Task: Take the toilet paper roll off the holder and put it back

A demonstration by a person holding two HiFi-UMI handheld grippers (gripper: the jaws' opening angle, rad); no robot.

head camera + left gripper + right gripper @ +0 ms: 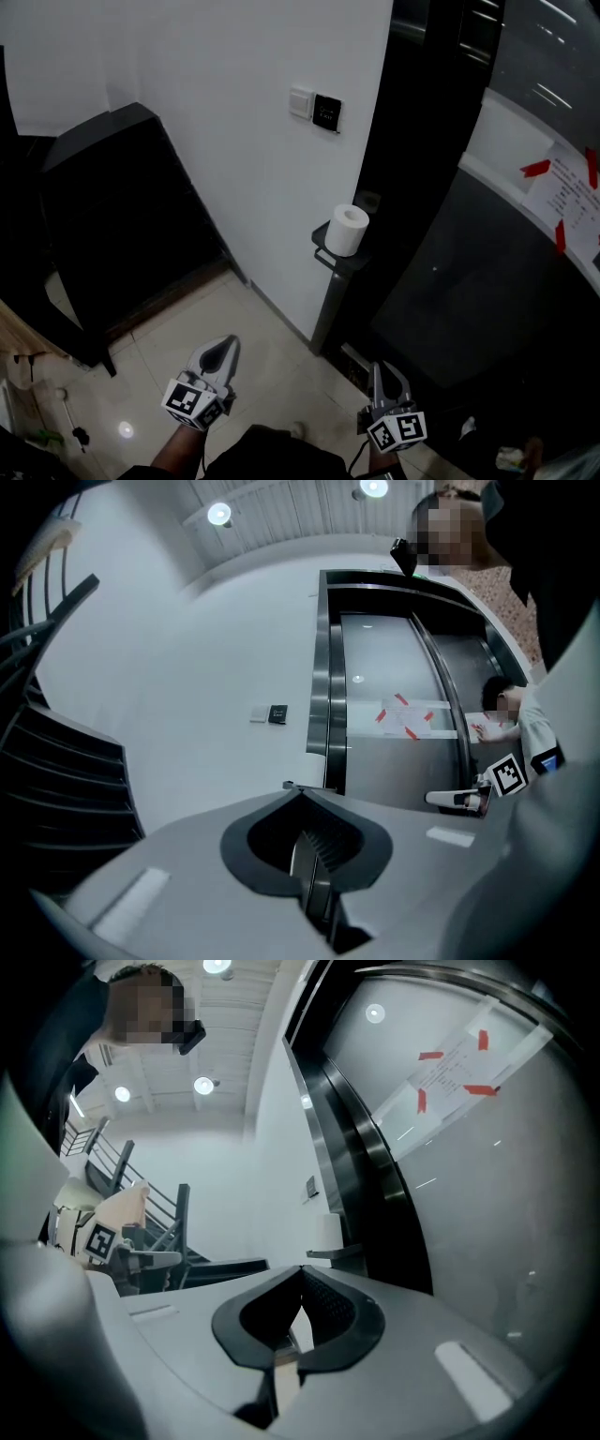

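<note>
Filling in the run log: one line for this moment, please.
toilet paper roll: upright on holder, untouched | left hand-held gripper: shut, empty | right hand-held gripper: shut, empty

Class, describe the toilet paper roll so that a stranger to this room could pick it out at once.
Follow the white wall right to its corner with the black panel. There, below the two switches, a small dark holder juts out with the roll standing upright on it. It is the only white cylinder, bright against the black.

One roll (347, 228), two tools (226, 345) (381, 371)
</note>
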